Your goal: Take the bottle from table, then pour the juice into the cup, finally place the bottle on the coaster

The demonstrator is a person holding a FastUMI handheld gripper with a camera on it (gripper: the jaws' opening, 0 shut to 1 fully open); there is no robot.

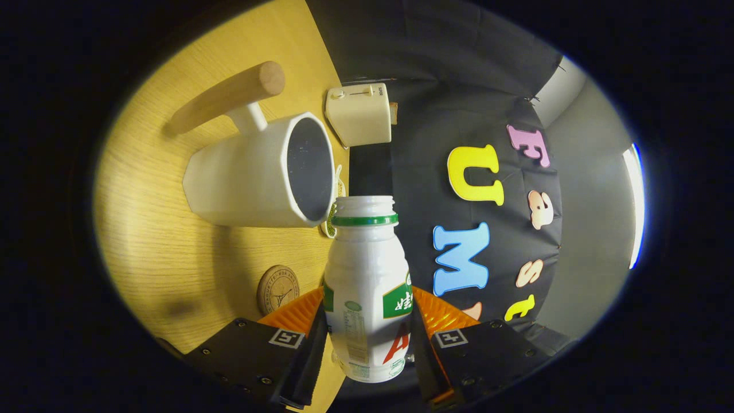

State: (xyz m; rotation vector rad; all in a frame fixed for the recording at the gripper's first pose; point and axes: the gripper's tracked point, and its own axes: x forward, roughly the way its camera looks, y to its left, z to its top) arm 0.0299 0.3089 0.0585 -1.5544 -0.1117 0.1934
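Gripper view: your tool (368,338) is clenched on the bottle (367,287), one finger pressed against each side of its lower body. The whole scene appears rolled sideways, so the bench (149,241) stands like a wall to one side and the booth cloth to the other.

The bottle is white, with a green ring below an uncapped mouth. Its mouth points away from you, just beside the rim of the cup (258,172). A green panel on the bottle's label carries white characters, and a large red letter sits below it; a block of fine print runs down the side. None of this writing can be read with confidence at this angle.

The cup is white and faceted, with a wooden handle (229,94) joined by a white stem. Its dark opening faces the bottle's neck; you cannot tell whether any liquid is inside.

The coaster (277,288), a round wooden disc with an engraved emblem and a ring of small lettering too fine to read, lies on the bench near one finger, apart from the cup.

Beyond the cup stands a cream toaster (360,113) with a dial and lever on its side. A small dish (332,215) with a green pattern peeks out between the cup and bottle.
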